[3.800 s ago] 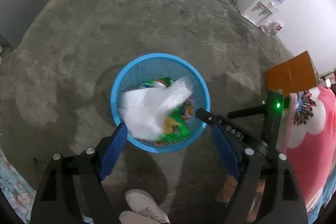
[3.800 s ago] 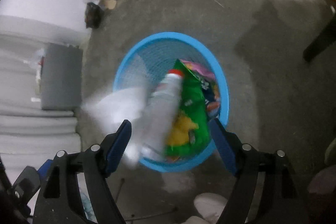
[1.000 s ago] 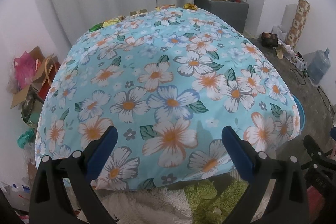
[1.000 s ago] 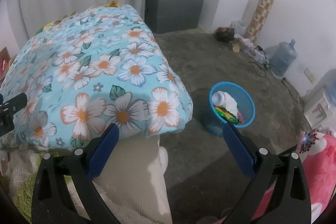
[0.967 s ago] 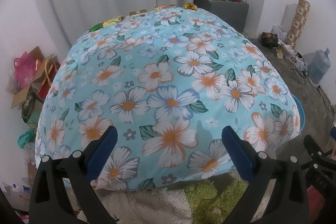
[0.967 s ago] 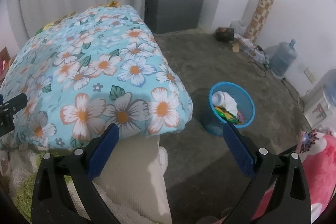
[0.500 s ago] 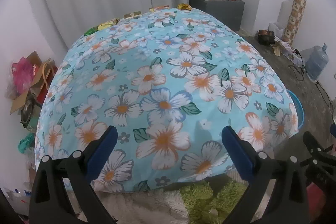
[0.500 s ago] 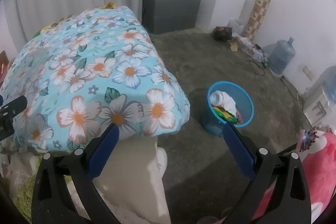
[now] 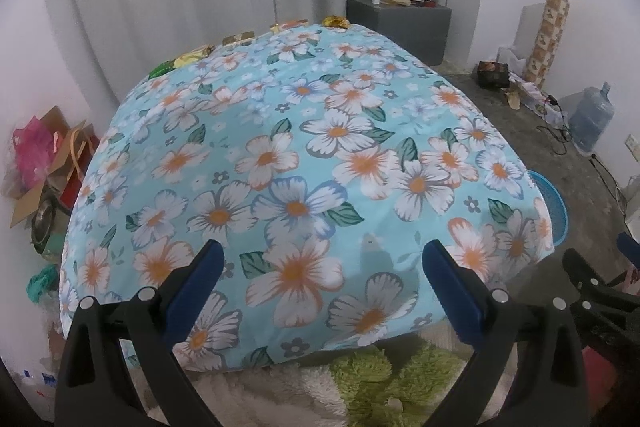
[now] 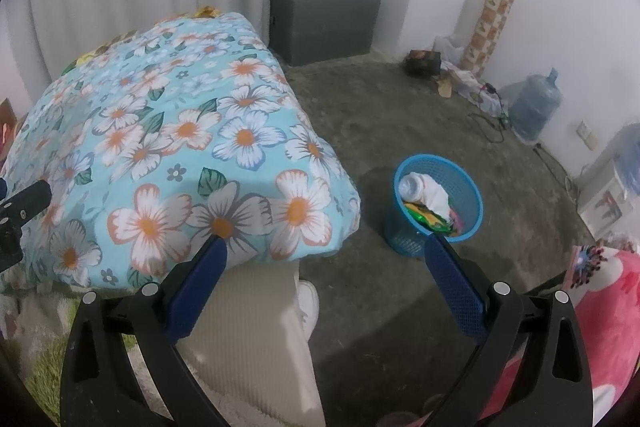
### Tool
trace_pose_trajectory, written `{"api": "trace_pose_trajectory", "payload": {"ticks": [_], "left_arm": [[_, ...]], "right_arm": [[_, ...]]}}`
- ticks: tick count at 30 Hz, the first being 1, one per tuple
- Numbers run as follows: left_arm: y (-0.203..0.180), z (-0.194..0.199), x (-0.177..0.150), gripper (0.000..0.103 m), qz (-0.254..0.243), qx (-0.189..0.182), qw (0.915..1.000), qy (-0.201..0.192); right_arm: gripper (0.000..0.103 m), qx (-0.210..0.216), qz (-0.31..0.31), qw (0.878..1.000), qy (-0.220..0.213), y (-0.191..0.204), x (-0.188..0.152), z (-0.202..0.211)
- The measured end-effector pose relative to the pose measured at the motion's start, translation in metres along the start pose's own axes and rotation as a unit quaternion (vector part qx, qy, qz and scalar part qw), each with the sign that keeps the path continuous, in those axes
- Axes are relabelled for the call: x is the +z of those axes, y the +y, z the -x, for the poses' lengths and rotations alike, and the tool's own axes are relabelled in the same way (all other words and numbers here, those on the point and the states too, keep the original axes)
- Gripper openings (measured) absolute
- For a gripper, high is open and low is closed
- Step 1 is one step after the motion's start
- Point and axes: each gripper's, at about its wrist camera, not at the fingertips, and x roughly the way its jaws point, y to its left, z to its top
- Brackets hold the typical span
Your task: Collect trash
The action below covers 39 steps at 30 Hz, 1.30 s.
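A blue mesh trash basket [image 10: 460,183] stands on the concrete floor right of the bed; it holds a white plastic bag [image 10: 434,193], a clear bottle [image 10: 410,185] and a green snack wrapper [image 10: 426,217]. Its rim also shows in the left wrist view [image 9: 554,199] behind the bed corner. Several wrappers [image 9: 192,57] lie along the far edge of the bed, one gold wrapper [image 9: 336,22] at its far corner. My left gripper [image 9: 320,257] is open and empty above the near bed edge. My right gripper [image 10: 326,251] is open and empty, well back from the basket.
A bed with a blue floral sheet [image 9: 304,155] fills the middle. A grey cabinet [image 10: 324,23] with small items stands at the back. A water jug [image 10: 534,111], cables and a patterned roll [image 10: 488,27] line the right wall. Boxes and bags [image 9: 44,167] sit left of the bed.
Both grippers have left the basket, where the bag and bottle were dropped, and now face the bed. Over the last second both views shifted slightly.
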Motion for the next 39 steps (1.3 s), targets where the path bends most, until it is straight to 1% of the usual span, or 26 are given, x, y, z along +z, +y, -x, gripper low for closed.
{"api": "trace_pose_trajectory", "payload": {"ticks": [7, 12, 25, 39], "left_arm": [[-0.006, 0.003, 0.0, 0.097, -0.009, -0.015, 0.9998, -0.004], [-0.007, 0.002, 0.0, 0.097, -0.012, -0.017, 0.9998, -0.004], [-0.003, 0.002, 0.003, 0.097, -0.003, -0.006, 1.0, -0.005], [0.001, -0.003, 0.004, 0.097, 0.006, 0.004, 1.0, 0.003]], "right_arm": [[0.095, -0.009, -0.004, 1.0, -0.004, -0.003, -0.001, 0.004], [0.095, -0.011, -0.008, 1.0, -0.004, -0.006, -0.002, 0.004], [0.095, -0.017, -0.009, 1.0, -0.005, -0.01, -0.003, 0.004], [0.095, -0.022, -0.011, 1.0, -0.006, -0.015, -0.003, 0.004]]}}
